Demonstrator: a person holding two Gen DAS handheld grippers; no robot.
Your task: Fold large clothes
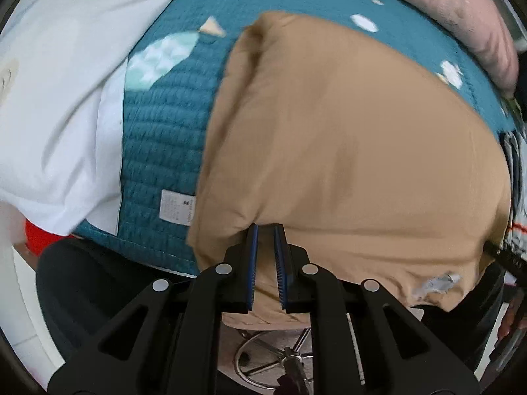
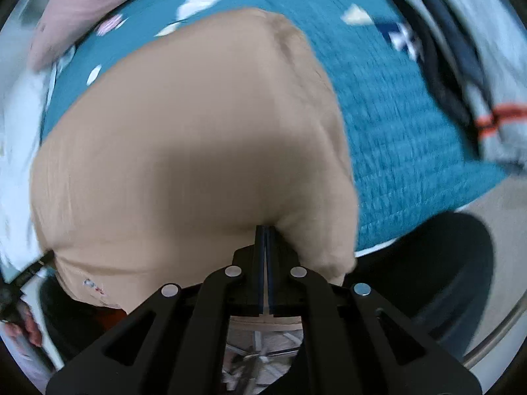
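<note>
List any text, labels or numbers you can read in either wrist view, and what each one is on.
Nothing reads clearly.
White care tag on the teal quilt: printed lines, too small and blurred to read.
Small embroidered mark on the tan garment, right wrist view: blurred, unreadable.
Pale patch near the garment's hem, left wrist view: no legible letters.

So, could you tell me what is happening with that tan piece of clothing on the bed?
A person is folding a tan garment on a teal quilt, with a handheld gripper in each hand. The left gripper and the right gripper each pinch the garment's near edge, which hangs over the side of the quilt. A white sheet and a pink pillow lie beside it.
</note>
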